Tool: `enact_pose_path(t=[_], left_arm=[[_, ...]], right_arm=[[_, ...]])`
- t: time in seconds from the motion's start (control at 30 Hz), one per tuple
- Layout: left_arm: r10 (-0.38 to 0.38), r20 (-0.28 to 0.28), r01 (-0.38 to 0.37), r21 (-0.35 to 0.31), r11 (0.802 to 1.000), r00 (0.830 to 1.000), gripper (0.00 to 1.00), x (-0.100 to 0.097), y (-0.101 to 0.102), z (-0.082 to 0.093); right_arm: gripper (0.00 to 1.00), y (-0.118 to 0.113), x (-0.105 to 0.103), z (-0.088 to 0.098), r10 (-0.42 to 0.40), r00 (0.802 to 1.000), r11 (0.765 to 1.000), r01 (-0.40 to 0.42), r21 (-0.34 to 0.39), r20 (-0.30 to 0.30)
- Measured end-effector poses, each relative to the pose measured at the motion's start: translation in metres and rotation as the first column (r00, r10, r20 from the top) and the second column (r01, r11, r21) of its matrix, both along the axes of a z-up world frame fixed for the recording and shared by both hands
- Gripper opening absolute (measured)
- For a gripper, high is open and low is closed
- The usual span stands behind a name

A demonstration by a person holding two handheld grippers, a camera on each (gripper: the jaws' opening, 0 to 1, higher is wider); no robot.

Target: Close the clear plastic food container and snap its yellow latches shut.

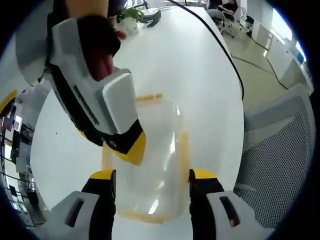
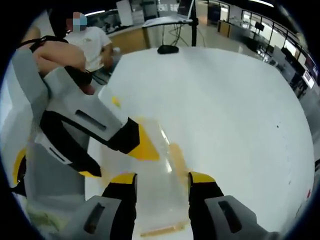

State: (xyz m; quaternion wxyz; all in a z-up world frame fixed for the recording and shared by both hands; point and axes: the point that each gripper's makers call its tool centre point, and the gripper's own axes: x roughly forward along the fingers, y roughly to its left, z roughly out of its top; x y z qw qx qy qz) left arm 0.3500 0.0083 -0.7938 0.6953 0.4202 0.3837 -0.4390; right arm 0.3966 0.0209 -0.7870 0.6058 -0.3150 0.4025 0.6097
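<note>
In the right gripper view your right gripper [image 2: 162, 179] holds its jaws spread apart above the clear plastic food container [image 2: 157, 170], which lies on the white table [image 2: 230, 110]. A yellow latch [image 2: 177, 155] runs along the container's side between your jaws. Your left gripper [image 2: 142, 145] reaches in from the left, its yellow tip over the container.

Clear plastic food container [image 1: 152, 165] with yellow latches [image 1: 184, 150], flat on white table [image 1: 200, 75].
</note>
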Motion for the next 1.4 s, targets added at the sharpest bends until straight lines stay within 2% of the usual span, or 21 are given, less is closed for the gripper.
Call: enact_pose_path(t=[0.3, 0.57, 0.93, 1.4], left_arm=[[0.013, 0.025, -0.013, 0.005, 1.000, 1.000, 0.64, 0.0035, -0.0030, -0.0027], [0.028, 0.041, -0.028, 0.019, 0.999, 0.999, 0.64, 0.0034, -0.0033, -0.0043], [0.033, 0.049, -0.034, 0.022, 0.999, 0.998, 0.63, 0.0039, -0.0031, -0.0046], [0.037, 0.054, -0.039, 0.032, 0.999, 0.998, 0.62, 0.0043, -0.0040, -0.0056]], right_arm=[[0.40, 0.0003, 0.0028, -0.0024, 0.015, 0.997, 1.000, -0.014, 0.011, -0.071], [0.41, 0.0023, 0.0012, -0.0060, 0.044, 0.992, 0.999, -0.047, -0.018, -0.120], [0.40, 0.0015, -0.0001, -0.0066, 0.066, 0.986, 0.997, -0.073, -0.038, -0.153], [0.40, 0.0009, -0.0011, -0.0074, 0.078, 0.984, 0.995, -0.088, -0.054, -0.163]])
